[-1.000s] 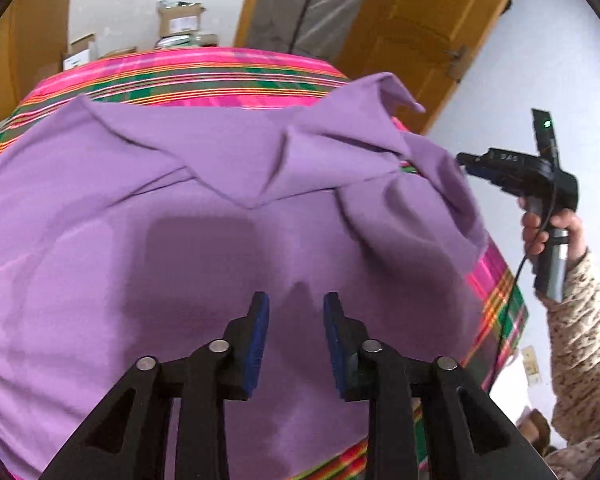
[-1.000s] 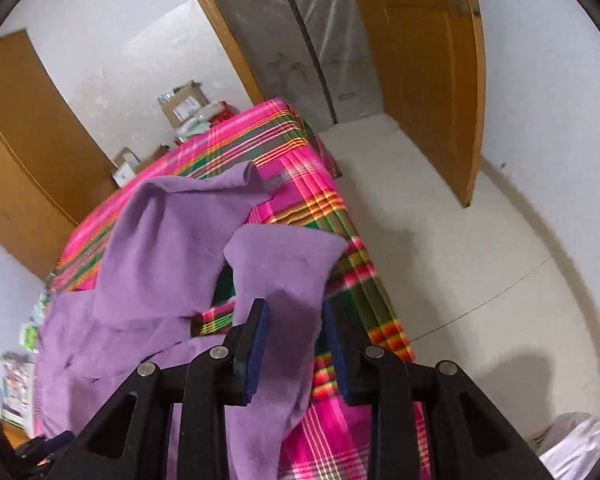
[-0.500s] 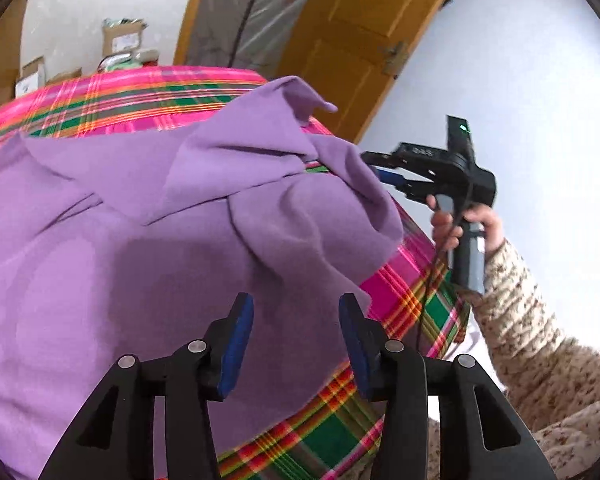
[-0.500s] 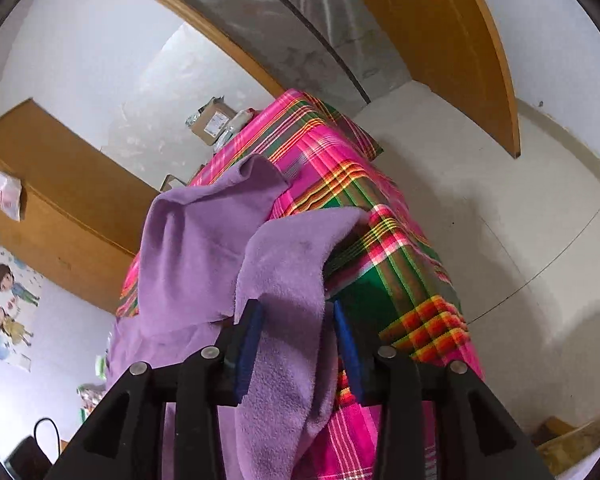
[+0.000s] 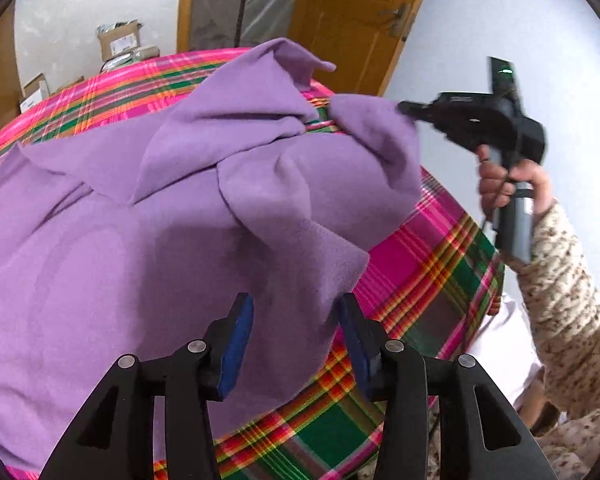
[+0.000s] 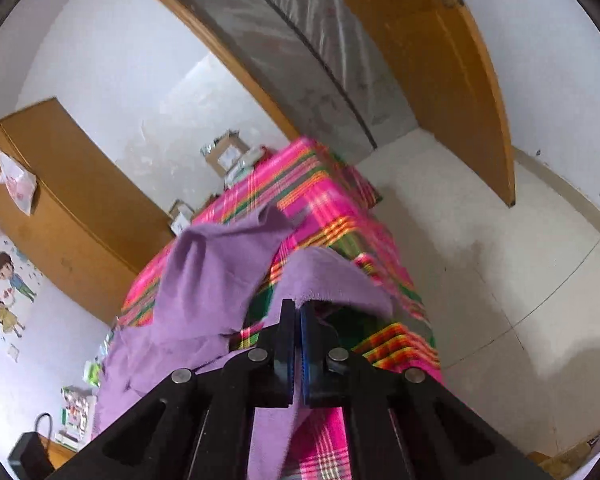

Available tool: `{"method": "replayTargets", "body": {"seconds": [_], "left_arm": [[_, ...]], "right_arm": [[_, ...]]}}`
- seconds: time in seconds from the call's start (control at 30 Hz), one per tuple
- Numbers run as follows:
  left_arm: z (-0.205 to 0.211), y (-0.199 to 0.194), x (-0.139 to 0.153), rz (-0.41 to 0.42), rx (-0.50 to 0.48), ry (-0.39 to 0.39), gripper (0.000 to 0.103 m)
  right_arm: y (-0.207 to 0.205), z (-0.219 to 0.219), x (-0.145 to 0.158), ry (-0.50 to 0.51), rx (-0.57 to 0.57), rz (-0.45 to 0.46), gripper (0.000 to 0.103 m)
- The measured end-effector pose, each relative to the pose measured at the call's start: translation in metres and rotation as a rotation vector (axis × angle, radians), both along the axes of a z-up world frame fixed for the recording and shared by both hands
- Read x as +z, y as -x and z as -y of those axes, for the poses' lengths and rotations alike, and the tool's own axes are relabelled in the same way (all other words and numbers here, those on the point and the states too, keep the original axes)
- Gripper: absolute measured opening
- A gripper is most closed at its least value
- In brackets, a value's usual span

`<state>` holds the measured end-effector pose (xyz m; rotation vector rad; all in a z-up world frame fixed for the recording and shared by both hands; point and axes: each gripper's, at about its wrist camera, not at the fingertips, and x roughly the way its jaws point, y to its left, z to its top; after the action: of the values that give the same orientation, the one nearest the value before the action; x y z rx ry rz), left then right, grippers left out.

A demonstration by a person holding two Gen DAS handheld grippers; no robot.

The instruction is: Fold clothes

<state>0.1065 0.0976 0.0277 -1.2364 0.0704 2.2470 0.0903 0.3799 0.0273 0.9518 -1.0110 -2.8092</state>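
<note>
A purple garment (image 5: 148, 216) lies crumpled across a bed with a pink, green and orange plaid cover (image 5: 428, 264). My left gripper (image 5: 296, 320) hangs open just above the garment's near right corner, nothing between its blue pads. My right gripper (image 6: 297, 312) is shut on an edge of the purple garment (image 6: 216, 280), which drapes over and beside its fingers. In the left wrist view the right gripper (image 5: 410, 110) pinches a lifted sleeve end at the bed's right side, held by a hand (image 5: 504, 180) in a speckled sleeve.
An orange wooden door (image 6: 440, 60) and a plastic-covered doorway (image 6: 300, 52) stand beyond the bed. Cardboard boxes (image 5: 118, 40) sit at the far end. A wooden cabinet (image 6: 60, 200) lines the left wall. Pale floor (image 6: 500, 280) runs along the bed's right side.
My right gripper has shut on the purple fabric edge and lifted it. My left gripper has opened wider and moved toward the garment's right corner.
</note>
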Motion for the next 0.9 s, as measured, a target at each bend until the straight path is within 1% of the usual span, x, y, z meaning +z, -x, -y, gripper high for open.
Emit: {"method": "replayTargets", "body": {"seconds": [0.07,0.23,0.33,0.47,0.53,0.6,0.67,0.9], "left_arm": [[-0.002,0.000,-0.003,0.000,0.007,0.014,0.046],[-0.006,0.001,-0.010,0.009,0.030,0.048,0.046],[-0.009,0.003,-0.014,0.016,0.037,0.051,0.046],[-0.011,0.002,-0.016,0.012,0.033,0.057,0.046],[-0.012,0.001,-0.016,0.015,0.036,0.055,0.044],[-0.014,0.000,-0.015,0.016,0.032,0.052,0.043],[-0.016,-0.001,-0.016,0.018,0.022,0.056,0.039],[-0.023,-0.005,-0.017,0.032,-0.006,0.057,0.039]], "right_arm": [[-0.011,-0.008,0.004,0.004,-0.027,-0.018,0.002],[-0.030,-0.022,0.008,-0.032,-0.082,-0.032,0.002],[-0.041,-0.031,0.008,-0.049,-0.127,-0.038,0.002],[-0.053,-0.044,0.005,-0.042,-0.160,-0.032,0.002],[-0.057,-0.049,0.004,-0.052,-0.184,-0.033,0.002],[-0.064,-0.056,0.001,-0.042,-0.207,-0.036,0.002],[-0.069,-0.062,-0.001,-0.030,-0.230,-0.034,0.002],[-0.098,-0.089,-0.009,0.008,-0.326,-0.031,0.002]]}}
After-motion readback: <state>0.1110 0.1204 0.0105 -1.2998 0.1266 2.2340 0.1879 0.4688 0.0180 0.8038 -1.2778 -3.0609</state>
